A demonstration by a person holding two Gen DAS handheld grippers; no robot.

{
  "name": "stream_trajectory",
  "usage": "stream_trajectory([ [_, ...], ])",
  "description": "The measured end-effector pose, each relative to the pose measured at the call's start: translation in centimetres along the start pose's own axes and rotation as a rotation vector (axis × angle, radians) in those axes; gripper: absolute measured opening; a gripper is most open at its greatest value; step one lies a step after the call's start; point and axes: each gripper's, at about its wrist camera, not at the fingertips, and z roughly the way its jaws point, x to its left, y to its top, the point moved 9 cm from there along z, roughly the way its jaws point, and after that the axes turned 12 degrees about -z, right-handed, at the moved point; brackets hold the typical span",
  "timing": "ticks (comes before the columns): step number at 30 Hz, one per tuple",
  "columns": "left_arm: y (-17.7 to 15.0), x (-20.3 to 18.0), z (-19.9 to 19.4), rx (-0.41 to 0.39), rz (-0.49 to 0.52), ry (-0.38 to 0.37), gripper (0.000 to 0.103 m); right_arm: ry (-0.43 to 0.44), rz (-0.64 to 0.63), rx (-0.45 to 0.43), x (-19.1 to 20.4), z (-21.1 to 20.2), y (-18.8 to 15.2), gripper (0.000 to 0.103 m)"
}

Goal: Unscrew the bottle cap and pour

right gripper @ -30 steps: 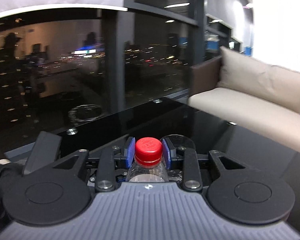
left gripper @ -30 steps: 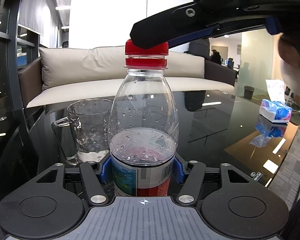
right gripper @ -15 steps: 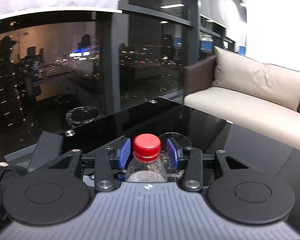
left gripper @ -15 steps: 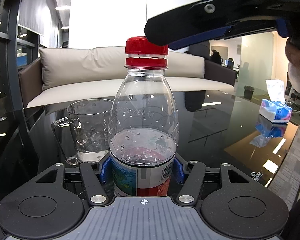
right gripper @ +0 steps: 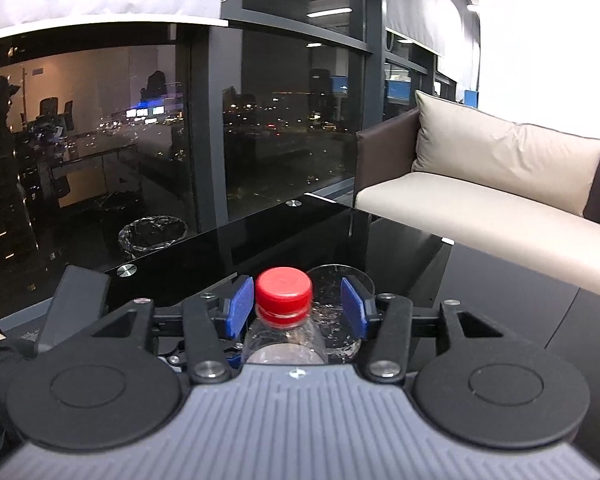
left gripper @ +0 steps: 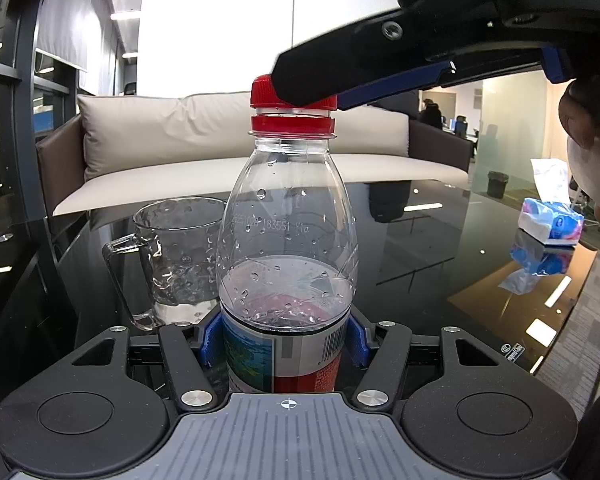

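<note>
Bottle [left gripper: 288,240]: upright on the dark glass counter [left gripper: 440,248], about a third full, label at the base; droplets inside the upper wall.
Left claw [left gripper: 286,340]: closed on the bottle's lower body, blue pads pressed to either side of the label.
Cap [right gripper: 283,292]: red, on the neck; a thin gap shows above the tamper ring, so it appears partly loosened.
Right claw [right gripper: 296,310]: open around the cap from above; one blue pad just beside the cap, the other clearly apart.
Mug [left gripper: 180,256]: clear glass, just behind and left of the bottle, a little water at the bottom.
Risk, off-centre grip: the cap sits nearer one pad; closing may push the neck sideways and slip.
Risk, twist: if the lower hold is weak, the bottle may turn with the cap.
Risk, pour: the mug stands close; a swing could knock it.
</note>
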Motion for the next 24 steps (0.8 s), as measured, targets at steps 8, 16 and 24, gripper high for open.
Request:
stream_trajectory([
  [8, 0.1, 0.4, -0.1, 0.0, -0.002, 0.0, 0.055, 0.002, 0.013, 0.002, -0.6, -0.7, -0.5, 0.052],
  [16, 0.2, 0.5, -0.1, 0.001, -0.003, 0.002, 0.055, 0.008, 0.01, -0.006, -0.3, -1.2, -0.5, 0.052],
  [24, 0.3, 0.3, 0.0, 0.001, -0.001, 0.002, 0.055, 0.0, 0.001, -0.01, -0.1, -0.7, -0.1, 0.052],
])
